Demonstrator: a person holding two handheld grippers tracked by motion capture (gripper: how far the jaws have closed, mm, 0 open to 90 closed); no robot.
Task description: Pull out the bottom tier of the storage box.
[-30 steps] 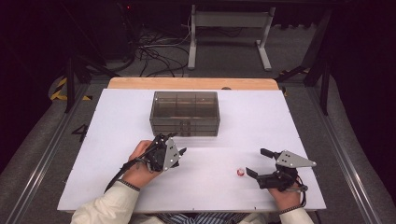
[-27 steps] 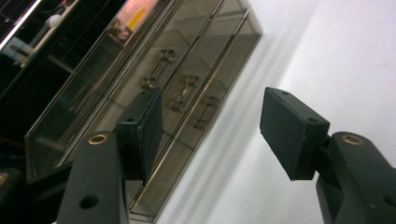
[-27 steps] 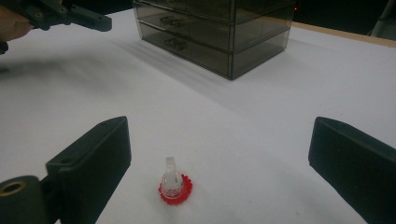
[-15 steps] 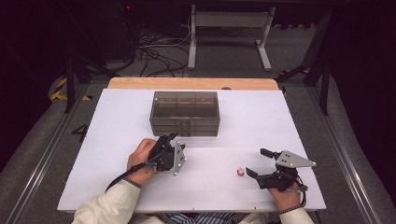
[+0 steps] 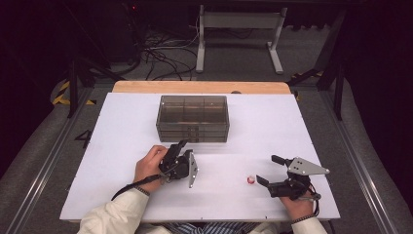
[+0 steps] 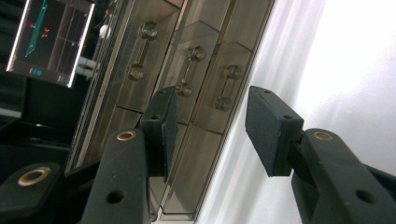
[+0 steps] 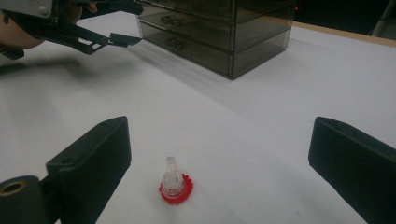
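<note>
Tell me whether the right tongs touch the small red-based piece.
Apart. The right gripper view shows the red-based piece standing on white table between the open right tongs, clear of both.

Drawer box (image 5: 193, 118): smoky see-through plastic, upright near far middle of my table, front toward me. Drawers stacked in rows, all shut; my left gripper view shows three fronts side by side, each with clear bar handle (image 6: 185, 70) on two round knobs.

Small piece (image 7: 173, 182): clear knob-like top on red toothed disc, standing upright on white tabletop, well apart from box, on my right side.
</note>
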